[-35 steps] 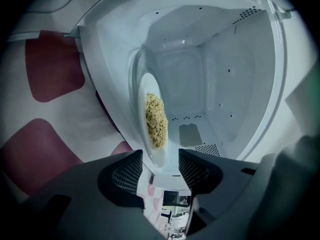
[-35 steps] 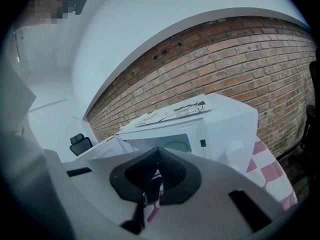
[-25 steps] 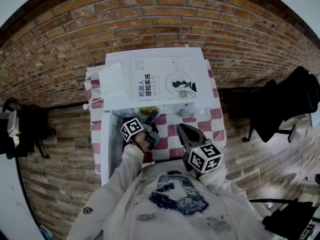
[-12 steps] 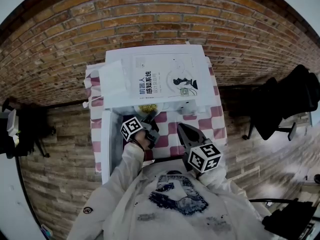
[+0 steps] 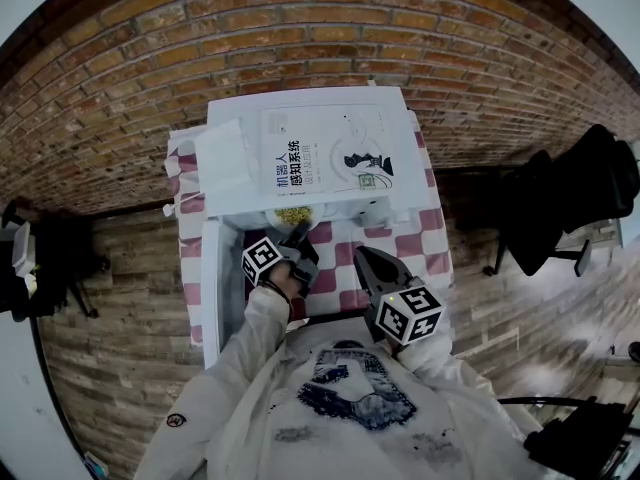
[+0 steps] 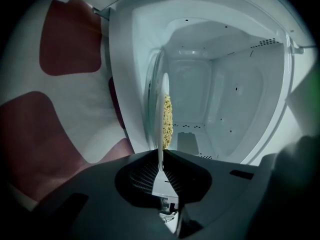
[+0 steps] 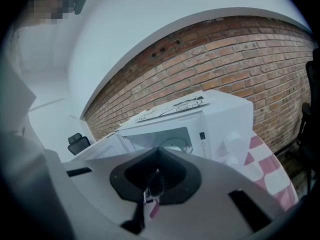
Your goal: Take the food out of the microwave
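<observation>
The white microwave (image 7: 220, 119) stands on the checkered table with its door (image 5: 213, 288) swung open to the left. A white plate (image 6: 162, 99) of yellow food (image 6: 167, 116) sits at the cavity's mouth, edge-on in the left gripper view. My left gripper (image 5: 298, 234) (image 6: 161, 154) has just been closing, and its jaws are now shut on the plate's near rim. My right gripper (image 5: 362, 258) (image 7: 157, 150) hangs in front of the microwave, to the right of the plate, shut with nothing in it. In the head view the food (image 5: 293, 215) shows just below the microwave's top.
A book (image 5: 325, 158) and a white sheet (image 5: 222, 158) lie on top of the microwave. The red-and-white tablecloth (image 5: 400, 248) covers the table in front. A brick wall (image 5: 320, 38) rises behind, and dark chairs (image 5: 570, 208) stand at the right.
The left gripper's jaws have closed onto the plate's rim, and the wrist has rolled a little. The right gripper has not moved.
</observation>
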The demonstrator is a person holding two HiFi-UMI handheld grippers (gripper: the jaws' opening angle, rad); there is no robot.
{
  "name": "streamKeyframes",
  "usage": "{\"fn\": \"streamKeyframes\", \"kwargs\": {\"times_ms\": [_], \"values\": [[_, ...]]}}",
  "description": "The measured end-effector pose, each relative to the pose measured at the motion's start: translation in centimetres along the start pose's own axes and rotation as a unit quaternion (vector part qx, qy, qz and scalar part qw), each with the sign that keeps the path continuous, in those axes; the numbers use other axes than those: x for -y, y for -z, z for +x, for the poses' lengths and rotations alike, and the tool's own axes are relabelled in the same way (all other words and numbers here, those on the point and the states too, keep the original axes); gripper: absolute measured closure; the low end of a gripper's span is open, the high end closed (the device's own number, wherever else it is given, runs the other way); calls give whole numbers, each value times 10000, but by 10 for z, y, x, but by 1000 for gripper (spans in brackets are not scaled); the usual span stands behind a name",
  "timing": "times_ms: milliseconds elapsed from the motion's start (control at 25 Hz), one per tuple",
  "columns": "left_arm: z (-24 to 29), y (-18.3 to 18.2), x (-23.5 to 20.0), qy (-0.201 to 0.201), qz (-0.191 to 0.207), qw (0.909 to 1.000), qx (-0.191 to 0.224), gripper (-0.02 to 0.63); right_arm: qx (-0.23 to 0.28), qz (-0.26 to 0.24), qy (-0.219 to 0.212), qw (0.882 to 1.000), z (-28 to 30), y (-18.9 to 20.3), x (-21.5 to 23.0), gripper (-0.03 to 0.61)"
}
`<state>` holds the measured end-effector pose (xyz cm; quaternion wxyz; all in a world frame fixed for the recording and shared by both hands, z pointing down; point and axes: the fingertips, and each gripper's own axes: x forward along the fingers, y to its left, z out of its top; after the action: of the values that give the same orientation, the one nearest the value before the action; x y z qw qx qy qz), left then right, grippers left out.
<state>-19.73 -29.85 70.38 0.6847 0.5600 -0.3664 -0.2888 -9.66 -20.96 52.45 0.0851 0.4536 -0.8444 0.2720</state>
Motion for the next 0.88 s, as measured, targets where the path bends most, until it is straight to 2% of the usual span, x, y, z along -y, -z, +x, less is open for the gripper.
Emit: {"fn": "streamKeyframes", "kwargs": {"times_ms": [640,880], "values": [[-2,9,0,250,-289,9992,142,589,25,77,63,9999,-12,7,7,565],[-7,19,6,410,-265,9987,128,589,22,92,-6,10000,-18,13,7,565]]}}
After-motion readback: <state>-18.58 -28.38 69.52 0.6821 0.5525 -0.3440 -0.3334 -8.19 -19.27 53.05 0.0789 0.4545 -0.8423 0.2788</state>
